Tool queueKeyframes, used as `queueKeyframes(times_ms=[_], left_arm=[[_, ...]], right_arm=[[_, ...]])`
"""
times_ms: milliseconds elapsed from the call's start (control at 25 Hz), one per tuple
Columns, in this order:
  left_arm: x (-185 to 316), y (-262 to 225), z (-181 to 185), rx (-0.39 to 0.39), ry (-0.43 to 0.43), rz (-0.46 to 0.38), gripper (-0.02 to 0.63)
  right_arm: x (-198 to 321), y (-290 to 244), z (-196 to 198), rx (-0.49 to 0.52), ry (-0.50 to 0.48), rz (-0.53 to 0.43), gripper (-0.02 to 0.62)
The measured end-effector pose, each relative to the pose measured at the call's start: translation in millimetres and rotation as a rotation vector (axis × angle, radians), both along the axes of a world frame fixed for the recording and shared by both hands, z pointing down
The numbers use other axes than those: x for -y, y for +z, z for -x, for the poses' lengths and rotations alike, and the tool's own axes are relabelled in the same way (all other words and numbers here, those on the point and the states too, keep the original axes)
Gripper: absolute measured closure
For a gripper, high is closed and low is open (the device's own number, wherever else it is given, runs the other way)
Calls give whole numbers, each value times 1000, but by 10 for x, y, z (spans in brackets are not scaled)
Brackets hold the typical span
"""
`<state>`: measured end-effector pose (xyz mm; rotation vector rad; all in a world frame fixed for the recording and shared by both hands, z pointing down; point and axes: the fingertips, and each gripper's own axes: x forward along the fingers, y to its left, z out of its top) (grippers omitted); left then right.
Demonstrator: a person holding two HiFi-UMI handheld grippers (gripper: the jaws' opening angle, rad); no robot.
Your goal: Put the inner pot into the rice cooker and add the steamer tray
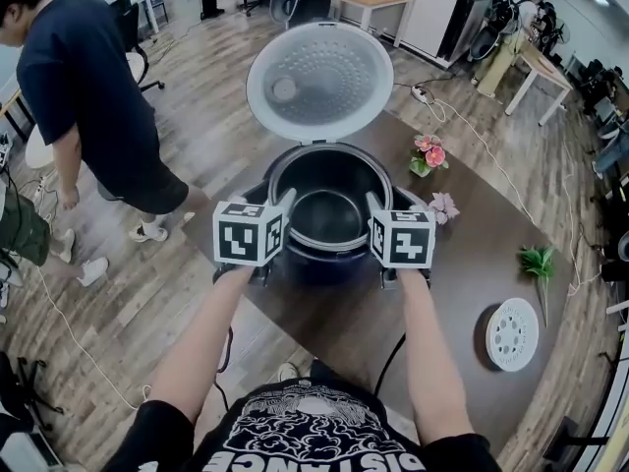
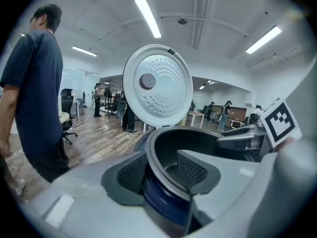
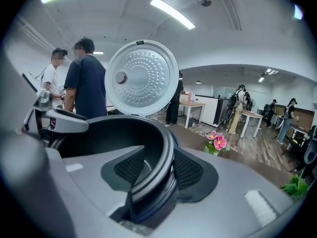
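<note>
L gripper (image 2: 161,175) & R gripper (image 3: 157,170) each straddle the rim of the inner pot (image 1: 329,214): one pad inside, one outside, jaws apart w/ small gaps, not clamping. Pot sits down in the rice cooker (image 1: 324,266) on the table (image 1: 442,293). Steamer tray (image 1: 512,334) lies well off to the R. Cooker lid (image 1: 319,82) stands up behind.

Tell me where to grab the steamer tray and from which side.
Take the steamer tray by its thin outer rim, at its near edge, coming steeply from above. It lies flat on the table, a low perforated disc with no visible handle, so the rim is probably the only part narrow enough to pinch.
</note>
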<state>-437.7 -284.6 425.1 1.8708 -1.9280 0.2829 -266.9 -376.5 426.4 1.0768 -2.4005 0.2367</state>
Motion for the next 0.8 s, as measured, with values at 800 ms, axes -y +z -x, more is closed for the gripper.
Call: queueKeyframes(times_ms=[800], left_arm=[[-12,-586,-317,26,123,-109,403]], right_arm=[[-341,-472,-431,105,92,-51,398]])
